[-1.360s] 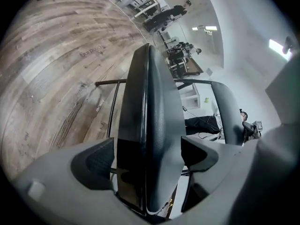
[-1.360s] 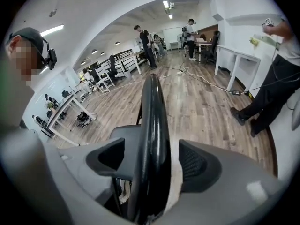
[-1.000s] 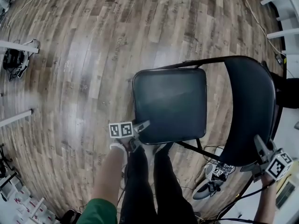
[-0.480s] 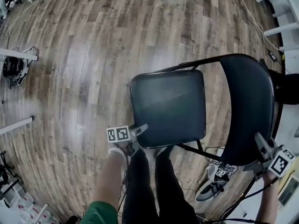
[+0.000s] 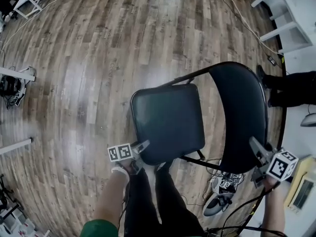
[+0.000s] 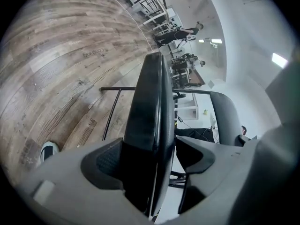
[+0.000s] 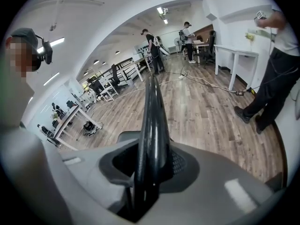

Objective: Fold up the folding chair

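Note:
The black folding chair stands open on the wood floor, its seat (image 5: 168, 122) to the left of its curved backrest (image 5: 239, 112). My left gripper (image 5: 142, 147) is at the seat's near left corner. In the left gripper view the seat (image 6: 151, 97) runs edge-on between the jaws of that gripper (image 6: 150, 159), which are closing and pressing on it. My right gripper (image 5: 256, 149) is at the backrest's near edge. In the right gripper view the glossy backrest edge (image 7: 152, 111) fills the narrow gap of that gripper (image 7: 149, 167), whose jaws are closing on it.
My own legs (image 5: 158, 201) stand just behind the seat. A shoe and cables (image 5: 219, 201) lie under the chair. A person's dark legs (image 5: 291, 88) stand at the right by a white table (image 5: 291, 9). Desks and people (image 7: 152, 50) fill the far room.
Both grippers have risen with the chair parts between them. The seat and backrest have shifted left in the head view, and the backrest now looks narrower.

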`<state>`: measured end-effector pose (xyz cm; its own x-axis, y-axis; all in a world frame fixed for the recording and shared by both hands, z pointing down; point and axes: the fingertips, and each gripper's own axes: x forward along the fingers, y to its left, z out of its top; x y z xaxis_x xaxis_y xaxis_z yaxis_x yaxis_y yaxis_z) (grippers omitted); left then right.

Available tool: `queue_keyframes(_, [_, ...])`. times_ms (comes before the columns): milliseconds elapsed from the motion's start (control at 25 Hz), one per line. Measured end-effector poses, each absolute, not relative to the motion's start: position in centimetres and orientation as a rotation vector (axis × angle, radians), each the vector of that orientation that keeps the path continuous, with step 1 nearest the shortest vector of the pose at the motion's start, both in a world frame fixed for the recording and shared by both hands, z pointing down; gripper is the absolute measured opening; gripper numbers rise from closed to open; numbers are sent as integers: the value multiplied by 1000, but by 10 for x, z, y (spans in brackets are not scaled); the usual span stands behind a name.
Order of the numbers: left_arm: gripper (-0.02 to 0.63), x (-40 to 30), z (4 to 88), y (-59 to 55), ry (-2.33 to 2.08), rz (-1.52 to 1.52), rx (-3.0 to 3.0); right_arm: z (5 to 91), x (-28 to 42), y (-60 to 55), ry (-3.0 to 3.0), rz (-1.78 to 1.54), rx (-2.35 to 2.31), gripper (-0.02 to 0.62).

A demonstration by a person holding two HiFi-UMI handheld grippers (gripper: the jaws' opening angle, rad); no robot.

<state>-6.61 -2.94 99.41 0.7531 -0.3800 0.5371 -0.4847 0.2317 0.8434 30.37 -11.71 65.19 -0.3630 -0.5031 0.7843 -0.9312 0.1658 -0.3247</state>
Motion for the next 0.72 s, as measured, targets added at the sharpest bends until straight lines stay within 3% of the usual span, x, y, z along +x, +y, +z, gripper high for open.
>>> queue_keyframes(720, [368, 56, 826, -47, -892, 86, 1345, 559, 330, -111, -1942, 994, 1369, 101])
